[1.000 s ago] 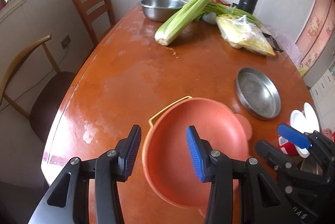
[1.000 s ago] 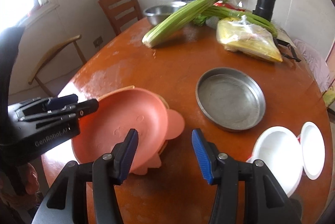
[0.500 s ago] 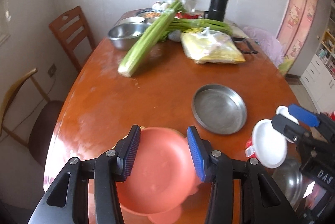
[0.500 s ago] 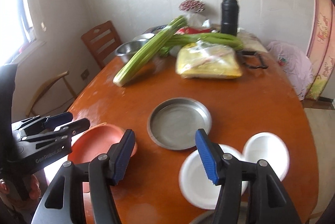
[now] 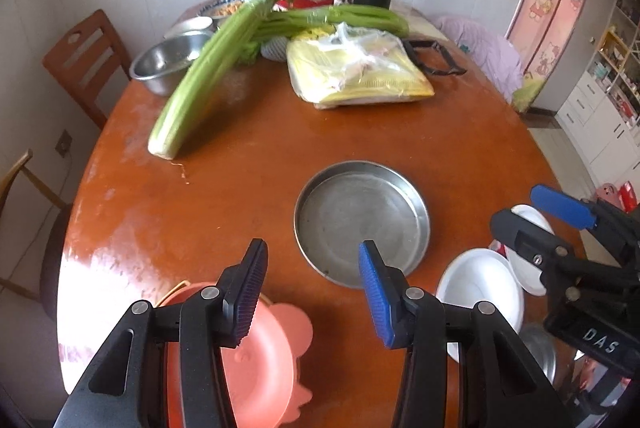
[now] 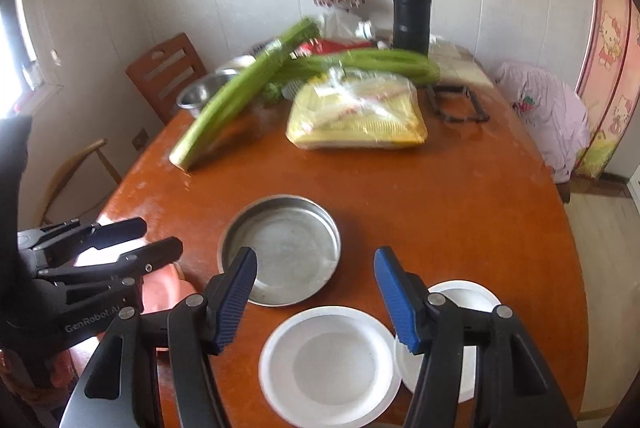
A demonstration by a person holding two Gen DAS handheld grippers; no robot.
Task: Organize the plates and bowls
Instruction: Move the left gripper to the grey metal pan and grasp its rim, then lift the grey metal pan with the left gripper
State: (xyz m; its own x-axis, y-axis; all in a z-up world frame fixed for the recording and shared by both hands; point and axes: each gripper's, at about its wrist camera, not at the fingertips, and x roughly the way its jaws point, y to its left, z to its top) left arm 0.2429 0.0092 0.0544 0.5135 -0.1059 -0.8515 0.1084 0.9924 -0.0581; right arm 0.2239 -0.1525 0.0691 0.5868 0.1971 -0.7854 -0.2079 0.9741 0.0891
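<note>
left wrist view: the left gripper hangs with its fingers released and nothing between them. a second ago they framed the salmon plate; now that plate lies on the desk below and to the left of the steel pan, partly hidden by the left finger, so it looks set down and let go. the right gripper shows at the right of the steel pan, over a white bowl and a white plate.

right wrist view: the right gripper has its fingers spread and empty, a little wider than a second ago. the camera has pulled away from the salmon plate, which now peeks out left of the steel pan behind the left gripper. the white bowl sits just below the steel pan, between the fingers in view, with the white plate beside it. my guess is the white pieces are next to be stacked.
</note>
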